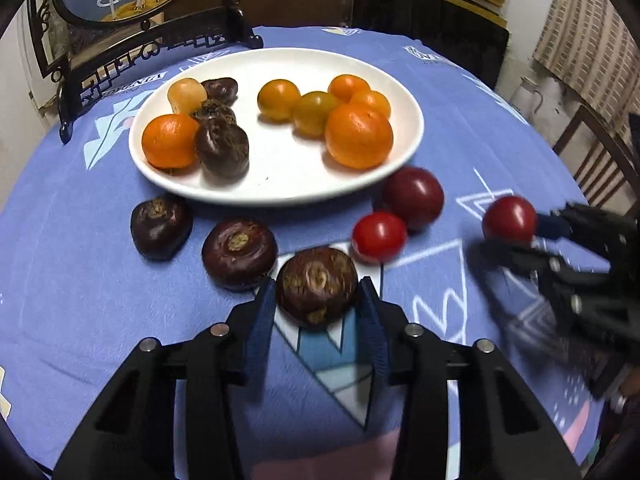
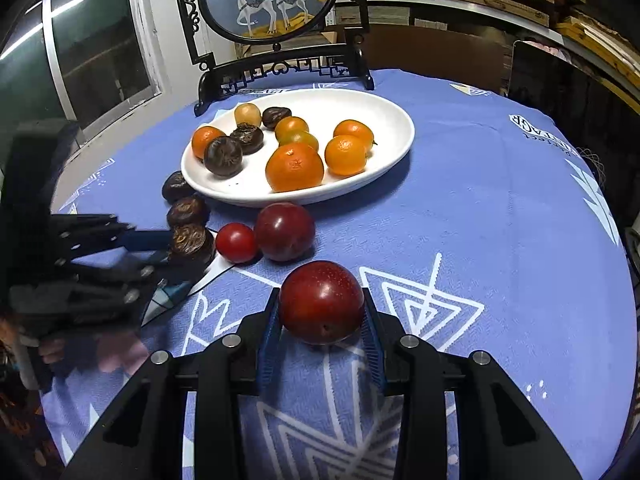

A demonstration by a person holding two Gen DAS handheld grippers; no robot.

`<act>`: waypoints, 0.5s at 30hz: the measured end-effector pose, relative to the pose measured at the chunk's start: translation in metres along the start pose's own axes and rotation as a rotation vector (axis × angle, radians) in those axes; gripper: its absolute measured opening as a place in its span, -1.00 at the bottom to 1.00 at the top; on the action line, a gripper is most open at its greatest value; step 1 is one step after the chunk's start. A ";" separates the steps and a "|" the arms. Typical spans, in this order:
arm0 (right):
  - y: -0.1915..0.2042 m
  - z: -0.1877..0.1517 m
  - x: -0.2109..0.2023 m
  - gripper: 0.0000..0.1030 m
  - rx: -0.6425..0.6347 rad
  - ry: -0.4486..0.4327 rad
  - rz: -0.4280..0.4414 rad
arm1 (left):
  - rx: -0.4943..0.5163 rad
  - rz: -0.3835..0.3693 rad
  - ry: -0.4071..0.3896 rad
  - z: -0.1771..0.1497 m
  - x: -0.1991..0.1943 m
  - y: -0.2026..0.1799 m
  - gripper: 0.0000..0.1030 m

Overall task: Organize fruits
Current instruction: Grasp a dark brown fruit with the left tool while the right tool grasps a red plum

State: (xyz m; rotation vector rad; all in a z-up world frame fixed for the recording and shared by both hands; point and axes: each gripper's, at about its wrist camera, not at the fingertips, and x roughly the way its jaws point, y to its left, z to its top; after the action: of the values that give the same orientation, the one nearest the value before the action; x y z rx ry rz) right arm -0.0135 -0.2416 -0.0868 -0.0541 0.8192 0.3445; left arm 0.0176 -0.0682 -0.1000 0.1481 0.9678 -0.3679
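Observation:
A white plate (image 1: 280, 188) holds several orange fruits and dark water chestnuts; it also shows in the right wrist view (image 2: 384, 120). My left gripper (image 1: 318, 298) is shut on a dark water chestnut (image 1: 317, 285) at the cloth. Two more chestnuts (image 1: 239, 253) (image 1: 161, 227) lie left of it. My right gripper (image 2: 322, 312) is shut on a red plum (image 2: 322, 302), seen in the left wrist view (image 1: 509, 219) at the right. A darker plum (image 1: 414, 197) and a cherry tomato (image 1: 379, 236) lie on the cloth before the plate.
A round table under a blue patterned cloth (image 2: 500, 220). A black-framed ornament with deer (image 2: 276, 20) stands behind the plate. Chairs (image 1: 596, 160) and shelves ring the table.

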 end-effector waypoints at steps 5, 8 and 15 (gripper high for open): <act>0.000 0.000 -0.001 -0.27 0.001 -0.004 0.004 | 0.002 0.009 -0.005 0.003 0.001 -0.001 -0.22; 0.001 -0.001 -0.004 -0.27 -0.005 -0.004 0.003 | 0.048 0.007 -0.028 -0.005 -0.012 -0.002 -0.22; 0.020 0.012 -0.010 -0.27 -0.043 -0.033 0.025 | 0.013 0.066 -0.167 0.012 -0.058 0.030 -0.22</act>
State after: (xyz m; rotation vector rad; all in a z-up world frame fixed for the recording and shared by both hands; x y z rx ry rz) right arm -0.0176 -0.2236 -0.0692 -0.0784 0.7806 0.3854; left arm 0.0078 -0.0298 -0.0463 0.1583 0.7942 -0.3209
